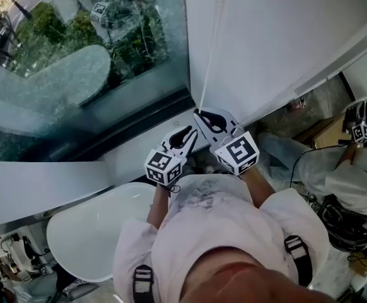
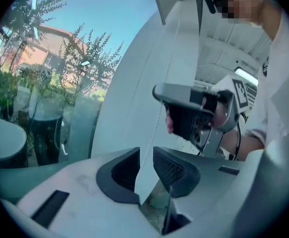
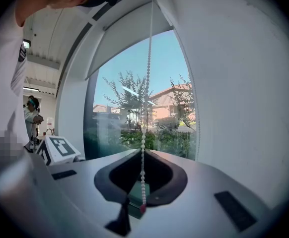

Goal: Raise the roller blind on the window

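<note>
Bathroom: bathtub point(image 1: 89, 238) beside large window point(image 1: 76, 62)

White short-sleeved shirt point(image 1: 216, 229), black buckled shoulder straps point(image 1: 144, 281), pale grey left gripper point(image 1: 194, 132) and right gripper point(image 1: 198, 112) with black jaw liners, white cubes point(image 1: 164, 166) with black square markers.

White bead chain point(image 3: 143, 148), black-and-white marker cube point(image 1: 164, 167)

Two grippers point(image 1: 190, 133) point(image 1: 202, 113), one bead chain point(image 3: 144, 148), one roller blind point(image 1: 284, 30), one window point(image 1: 76, 55)
</note>
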Action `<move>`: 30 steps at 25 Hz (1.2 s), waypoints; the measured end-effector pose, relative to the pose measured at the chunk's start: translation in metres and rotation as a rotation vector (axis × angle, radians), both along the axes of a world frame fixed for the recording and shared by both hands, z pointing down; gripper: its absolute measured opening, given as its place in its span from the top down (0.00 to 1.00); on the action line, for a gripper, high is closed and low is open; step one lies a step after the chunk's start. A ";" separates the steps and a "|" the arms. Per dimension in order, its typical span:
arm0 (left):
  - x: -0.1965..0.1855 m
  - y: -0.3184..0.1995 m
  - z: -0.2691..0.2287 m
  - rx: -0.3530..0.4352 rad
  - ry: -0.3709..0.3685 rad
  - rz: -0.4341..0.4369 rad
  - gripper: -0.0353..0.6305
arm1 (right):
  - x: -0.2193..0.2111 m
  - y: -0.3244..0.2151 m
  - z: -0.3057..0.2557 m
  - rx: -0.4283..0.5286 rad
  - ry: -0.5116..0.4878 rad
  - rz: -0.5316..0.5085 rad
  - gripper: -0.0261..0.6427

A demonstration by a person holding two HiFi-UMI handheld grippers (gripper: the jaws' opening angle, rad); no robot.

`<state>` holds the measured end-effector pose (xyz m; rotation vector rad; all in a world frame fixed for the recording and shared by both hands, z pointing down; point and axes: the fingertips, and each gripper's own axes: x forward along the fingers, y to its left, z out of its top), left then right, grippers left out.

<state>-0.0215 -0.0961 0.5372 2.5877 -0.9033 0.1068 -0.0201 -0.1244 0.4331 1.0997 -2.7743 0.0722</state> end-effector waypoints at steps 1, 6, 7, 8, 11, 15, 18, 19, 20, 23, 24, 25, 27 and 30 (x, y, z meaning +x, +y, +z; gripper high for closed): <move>-0.002 -0.002 -0.014 0.027 0.007 -0.005 0.84 | 0.000 0.000 0.000 0.001 -0.001 0.001 0.86; -0.010 -0.007 -0.089 0.167 0.036 -0.013 0.84 | 0.002 -0.003 0.002 -0.003 0.000 0.005 0.86; -0.010 -0.006 -0.104 0.195 0.041 -0.008 0.84 | 0.003 -0.003 0.001 -0.003 0.000 0.005 0.86; -0.009 -0.005 -0.118 0.221 0.047 -0.002 0.84 | 0.003 -0.002 0.001 -0.003 -0.002 0.005 0.86; -0.002 -0.002 -0.157 0.301 0.057 0.018 0.83 | 0.005 0.001 0.000 0.000 -0.005 0.004 0.86; 0.002 -0.011 -0.205 0.406 0.054 0.025 0.82 | 0.002 0.003 -0.002 0.001 -0.006 0.000 0.86; 0.005 -0.019 -0.234 0.444 0.066 0.018 0.82 | -0.001 0.005 -0.004 0.001 -0.006 -0.002 0.86; 0.006 -0.021 -0.242 0.453 0.067 0.019 0.81 | -0.003 0.006 -0.005 0.001 -0.006 -0.002 0.86; 0.008 -0.023 -0.249 0.468 0.067 0.024 0.81 | -0.004 0.007 -0.006 0.001 -0.007 -0.004 0.86; 0.012 -0.025 -0.268 0.501 0.068 0.036 0.81 | -0.007 0.010 -0.007 0.001 -0.009 -0.007 0.86; 0.014 -0.025 -0.273 0.503 0.072 0.037 0.81 | -0.008 0.010 -0.007 0.001 -0.009 -0.008 0.86; 0.015 -0.026 -0.278 0.506 0.078 0.035 0.81 | -0.009 0.011 -0.007 0.001 -0.010 -0.009 0.86; 0.014 -0.032 -0.284 0.529 0.082 0.026 0.82 | -0.010 0.007 -0.004 0.000 -0.012 -0.014 0.86; 0.014 -0.052 -0.277 0.544 0.056 0.005 0.92 | -0.013 -0.010 0.007 -0.006 -0.017 -0.025 0.86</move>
